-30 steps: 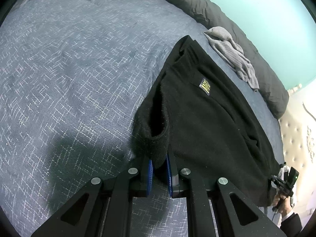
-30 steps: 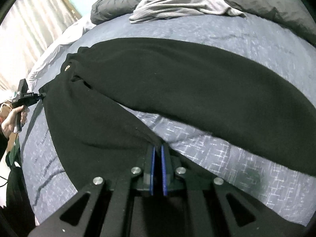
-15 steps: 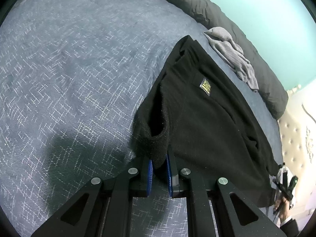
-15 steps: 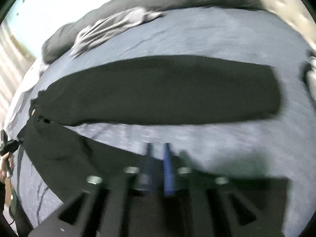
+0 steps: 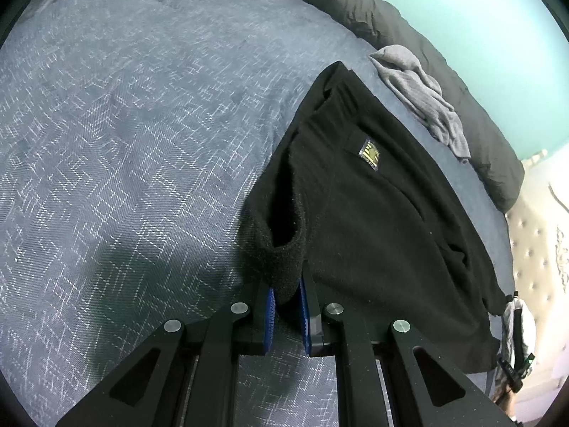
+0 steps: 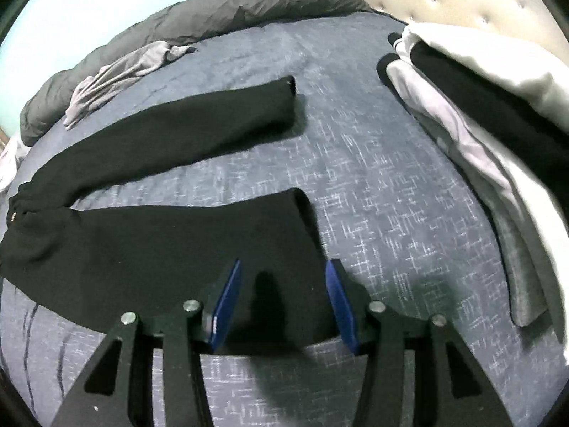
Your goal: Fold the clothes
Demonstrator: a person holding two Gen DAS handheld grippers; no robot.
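Black trousers [image 6: 153, 235] lie flat on the blue-grey bedspread [image 6: 373, 185], waistband at the far left of the right wrist view, both legs running rightward toward the headboard end and splayed apart in a narrow V. Left gripper [image 5: 286, 315] is clamped on a corner of the waistband [image 5: 281, 267], pads nearly together with the thick hem bunched between them. Right gripper [image 6: 281, 306] hangs over the cuff end of the near leg [image 6: 298, 220], jaws opening, about half spread; cloth lies below the gap, but the pads press on nothing. The far leg [image 6: 199, 124] lies parallel, beyond a strip of bare bedspread, its cuff [image 6: 290, 87] further up the bed. Judgement: the right gripper is nearer both cuffs; the long axis runs waistband to cuffs. A grey garment [image 6: 117, 78] lies crumpled by the dark duvet [image 6: 220, 10]; folded clothes [image 6: 473, 106] are stacked at right.
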